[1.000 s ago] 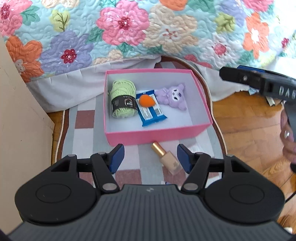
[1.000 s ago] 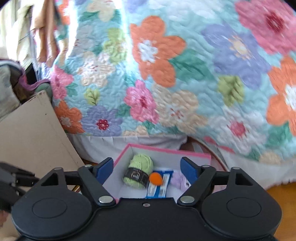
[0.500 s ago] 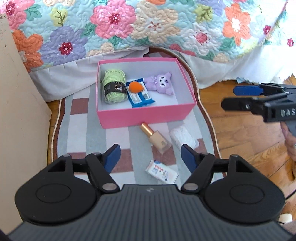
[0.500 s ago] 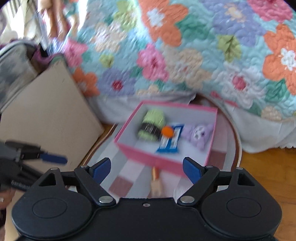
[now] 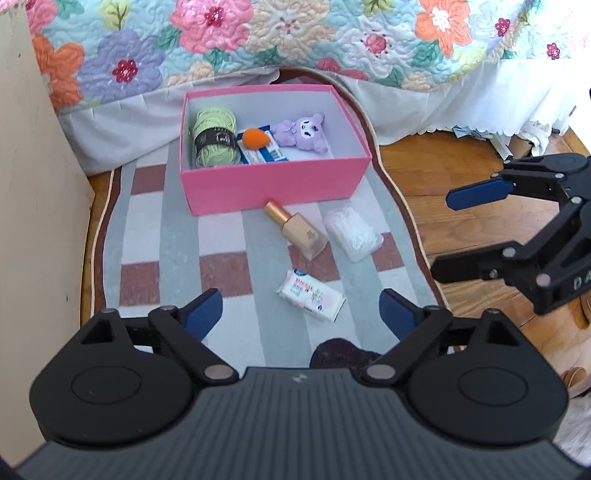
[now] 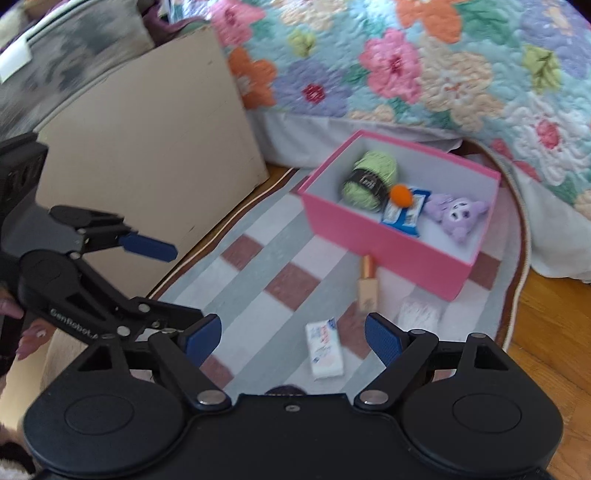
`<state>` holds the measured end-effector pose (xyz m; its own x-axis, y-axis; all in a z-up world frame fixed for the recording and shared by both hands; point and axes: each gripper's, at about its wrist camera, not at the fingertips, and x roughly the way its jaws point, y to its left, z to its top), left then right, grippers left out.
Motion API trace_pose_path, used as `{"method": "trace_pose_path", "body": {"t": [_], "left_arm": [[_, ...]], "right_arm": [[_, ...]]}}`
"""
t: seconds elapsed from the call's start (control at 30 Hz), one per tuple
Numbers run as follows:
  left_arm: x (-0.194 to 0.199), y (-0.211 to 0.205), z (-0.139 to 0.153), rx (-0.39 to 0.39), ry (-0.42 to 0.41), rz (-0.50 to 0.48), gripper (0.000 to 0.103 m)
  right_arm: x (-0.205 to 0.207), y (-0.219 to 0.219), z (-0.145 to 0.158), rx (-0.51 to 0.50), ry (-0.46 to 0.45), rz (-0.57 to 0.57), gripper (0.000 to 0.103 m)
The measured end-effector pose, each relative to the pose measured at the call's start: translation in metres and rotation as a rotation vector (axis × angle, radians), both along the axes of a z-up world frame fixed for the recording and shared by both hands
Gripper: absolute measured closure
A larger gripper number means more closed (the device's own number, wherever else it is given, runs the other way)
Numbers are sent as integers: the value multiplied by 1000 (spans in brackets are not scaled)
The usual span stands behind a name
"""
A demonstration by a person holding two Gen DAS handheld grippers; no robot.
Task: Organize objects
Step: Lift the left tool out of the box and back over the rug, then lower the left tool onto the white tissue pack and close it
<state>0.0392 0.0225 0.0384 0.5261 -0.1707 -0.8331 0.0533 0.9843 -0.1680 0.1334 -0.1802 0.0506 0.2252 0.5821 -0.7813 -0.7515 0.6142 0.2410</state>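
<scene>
Two hand-held grippers are seen, and both are spread wide with nothing held. The left hand-held gripper (image 5: 299, 314) is hung over the near end of the striped rug (image 5: 159, 236), with a small wipes packet (image 5: 310, 295) lying just ahead between its blue pads. The right hand-held gripper (image 6: 293, 334) is held over the rug's right edge, pads apart too, and the same packet (image 6: 325, 349) is framed between them. Further out, a foundation bottle (image 5: 297, 230) is laid flat, its gold cap nearly touching the pink box (image 5: 273, 188), and a white wrapped pack (image 5: 352, 234) is parked just beside it. Inside the box, green yarn (image 5: 214, 138), an orange sponge (image 5: 255, 138) on a blue packet (image 5: 264, 153) and a purple plush (image 5: 303, 133) are lined up. The box is backed by a floral quilt (image 5: 295, 33), with a beige board (image 5: 33, 184) along the rug's left edge.
</scene>
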Motion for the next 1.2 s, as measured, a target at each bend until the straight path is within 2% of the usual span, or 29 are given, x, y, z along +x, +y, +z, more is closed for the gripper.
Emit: {"method": "trace_pose_path", "body": {"t": [0.03, 0.13, 0.27, 0.47, 0.63, 0.77, 0.9, 1.03, 1.2], "left_arm": [[-2, 0, -2, 4, -11, -2, 1], [-6, -2, -6, 28, -36, -34, 0], [-6, -6, -17, 52, -10, -51, 0], [2, -5, -41, 51, 46, -18, 0], [17, -13, -64, 110, 45, -22, 0], [32, -13, -86, 31, 73, -5, 0], [49, -12, -116, -53, 122, 63, 2], [62, -9, -143, -99, 187, 145, 4], [71, -11, -162, -123, 208, 162, 10]], "right_arm": [[-3, 2, -2, -8, -4, 11, 15], [-8, 8, -11, -44, -22, 59, 15], [-11, 16, -25, -91, -31, 99, 15], [-11, 29, -54, -168, -59, 149, 15], [-8, 36, -80, -186, -74, 175, 15], [-7, 43, -107, -198, -119, 203, 17], [-5, 47, -132, -194, -142, 188, 19], [6, 46, -149, -168, -126, 137, 19], [18, 48, -169, -167, -85, 101, 19]]}}
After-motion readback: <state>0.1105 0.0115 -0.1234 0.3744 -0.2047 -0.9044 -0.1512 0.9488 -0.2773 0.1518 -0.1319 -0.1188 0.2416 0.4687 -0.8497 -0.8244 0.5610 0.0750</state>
